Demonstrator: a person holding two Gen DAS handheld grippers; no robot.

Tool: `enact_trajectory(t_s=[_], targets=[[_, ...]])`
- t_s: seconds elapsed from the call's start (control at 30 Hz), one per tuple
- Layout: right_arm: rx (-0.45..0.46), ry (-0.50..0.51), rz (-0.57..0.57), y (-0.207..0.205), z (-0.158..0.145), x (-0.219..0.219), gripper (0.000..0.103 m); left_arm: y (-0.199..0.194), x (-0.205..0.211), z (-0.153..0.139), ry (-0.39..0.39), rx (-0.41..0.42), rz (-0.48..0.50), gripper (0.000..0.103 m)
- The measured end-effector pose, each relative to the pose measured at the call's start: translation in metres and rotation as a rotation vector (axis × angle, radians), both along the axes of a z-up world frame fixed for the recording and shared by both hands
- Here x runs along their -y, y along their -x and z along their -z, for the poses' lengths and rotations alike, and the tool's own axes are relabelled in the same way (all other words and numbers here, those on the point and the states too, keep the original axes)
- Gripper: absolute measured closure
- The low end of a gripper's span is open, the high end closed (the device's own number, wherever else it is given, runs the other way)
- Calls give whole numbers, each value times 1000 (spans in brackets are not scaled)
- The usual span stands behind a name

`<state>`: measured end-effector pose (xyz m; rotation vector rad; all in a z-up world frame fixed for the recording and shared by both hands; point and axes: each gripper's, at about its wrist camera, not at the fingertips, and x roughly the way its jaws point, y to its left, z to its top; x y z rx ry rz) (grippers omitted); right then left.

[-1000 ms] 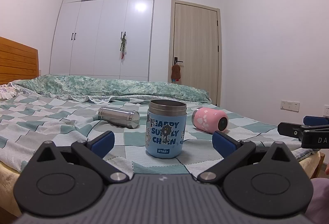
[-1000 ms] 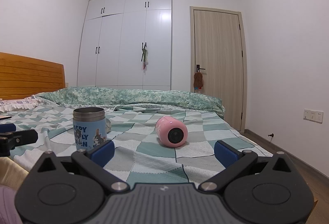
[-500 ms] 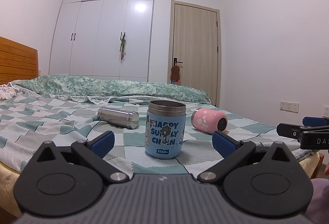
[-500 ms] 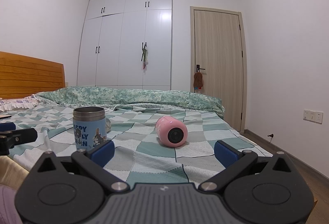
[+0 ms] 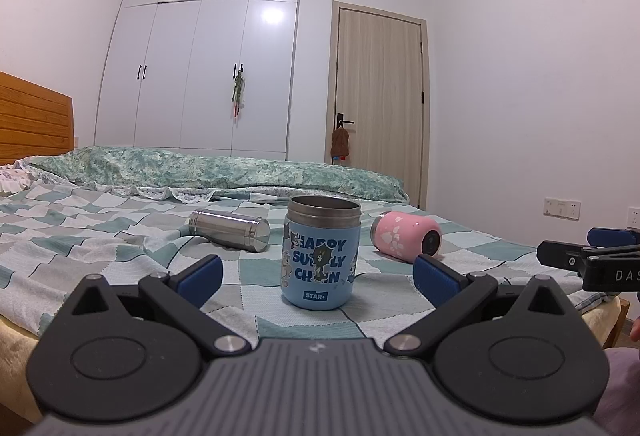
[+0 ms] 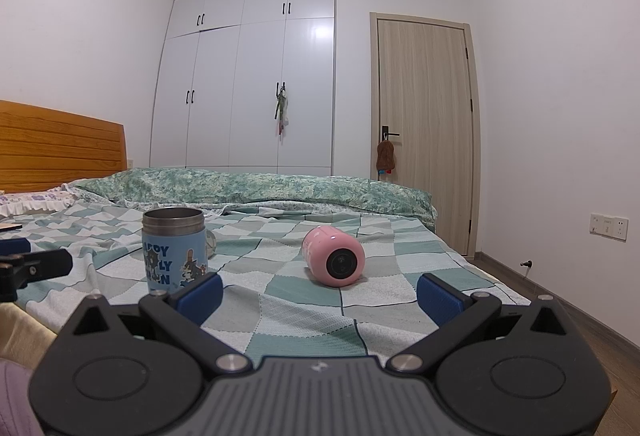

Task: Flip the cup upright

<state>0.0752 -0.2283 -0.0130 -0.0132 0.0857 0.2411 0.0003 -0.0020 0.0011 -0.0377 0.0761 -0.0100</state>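
Observation:
A blue cartoon cup point(image 5: 321, 256) stands upright on the checkered bed, mouth up; it also shows in the right wrist view point(image 6: 175, 248). A pink cup point(image 5: 406, 235) lies on its side to its right, its base facing the right wrist camera point(image 6: 334, 256). A steel cup point(image 5: 230, 229) lies on its side behind and to the left. My left gripper point(image 5: 317, 274) is open and empty, short of the blue cup. My right gripper point(image 6: 319, 294) is open and empty, short of the pink cup.
The bed's checkered sheet point(image 6: 304, 300) ends at a near edge below both grippers. A folded green quilt point(image 5: 200, 172) lies across the far side. A wooden headboard point(image 6: 52, 148) is at left; wardrobe point(image 6: 248, 84) and door point(image 6: 424, 124) stand behind.

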Motion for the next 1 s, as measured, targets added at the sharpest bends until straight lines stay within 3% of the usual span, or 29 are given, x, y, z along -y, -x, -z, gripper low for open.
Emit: enact_trajectory(t_s=[1.0], targets=[[-10, 5, 1, -3, 1, 0, 0, -3, 3, -1, -1, -6, 15, 0]])
